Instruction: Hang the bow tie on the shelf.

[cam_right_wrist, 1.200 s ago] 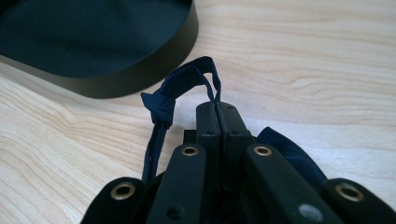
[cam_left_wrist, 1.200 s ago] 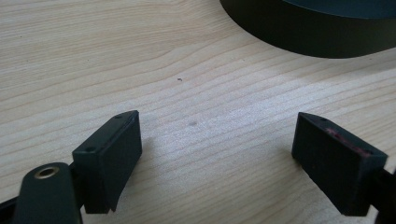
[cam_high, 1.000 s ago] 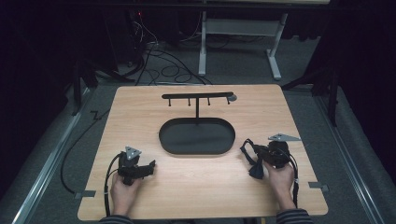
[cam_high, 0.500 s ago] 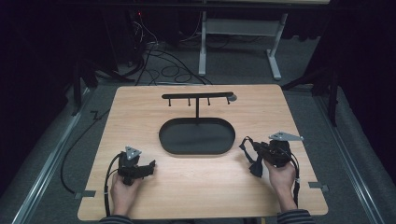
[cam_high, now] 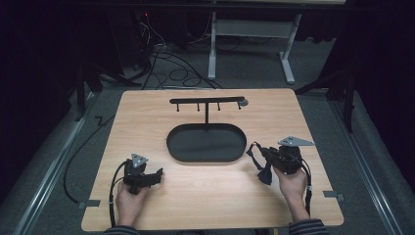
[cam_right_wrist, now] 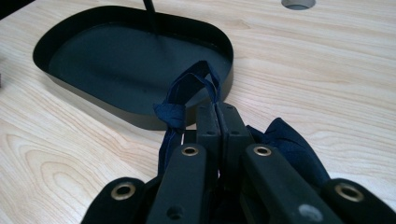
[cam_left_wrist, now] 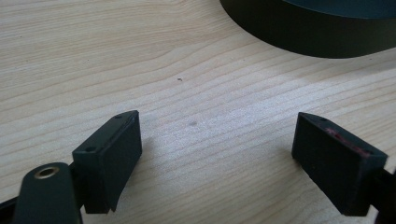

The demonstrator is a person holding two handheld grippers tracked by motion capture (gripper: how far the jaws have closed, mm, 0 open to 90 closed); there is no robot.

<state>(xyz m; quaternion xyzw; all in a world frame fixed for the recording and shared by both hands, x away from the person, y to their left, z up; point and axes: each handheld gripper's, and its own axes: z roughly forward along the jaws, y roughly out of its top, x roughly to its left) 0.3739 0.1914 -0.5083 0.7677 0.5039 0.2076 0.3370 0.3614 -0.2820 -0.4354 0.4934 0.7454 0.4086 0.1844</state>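
A black oval tray (cam_high: 205, 159) lies mid-table, and a black T-shaped hanger stand (cam_high: 206, 100) with small pegs rises from its far side. My right gripper (cam_high: 259, 155) hovers just right of the tray, shut on a dark blue fabric piece (cam_high: 265, 174) that dangles below it. In the right gripper view the jaws (cam_right_wrist: 218, 109) press together on the blue fabric (cam_right_wrist: 187, 88), whose loop sticks out toward the tray (cam_right_wrist: 116, 109). My left gripper (cam_high: 155, 175) rests low on the near-left of the table. It is open (cam_left_wrist: 217, 140), with bare wood between its jaws.
The tray's dark wall (cam_left_wrist: 303, 42) lies ahead of the left gripper. A round hole (cam_high: 243, 103) pierces the tabletop near the stand's right end. Cables and a white desk frame (cam_high: 249, 34) sit on the floor beyond the table.
The right gripper has risen very slightly with the blue fabric in it. The left gripper has stayed in place.
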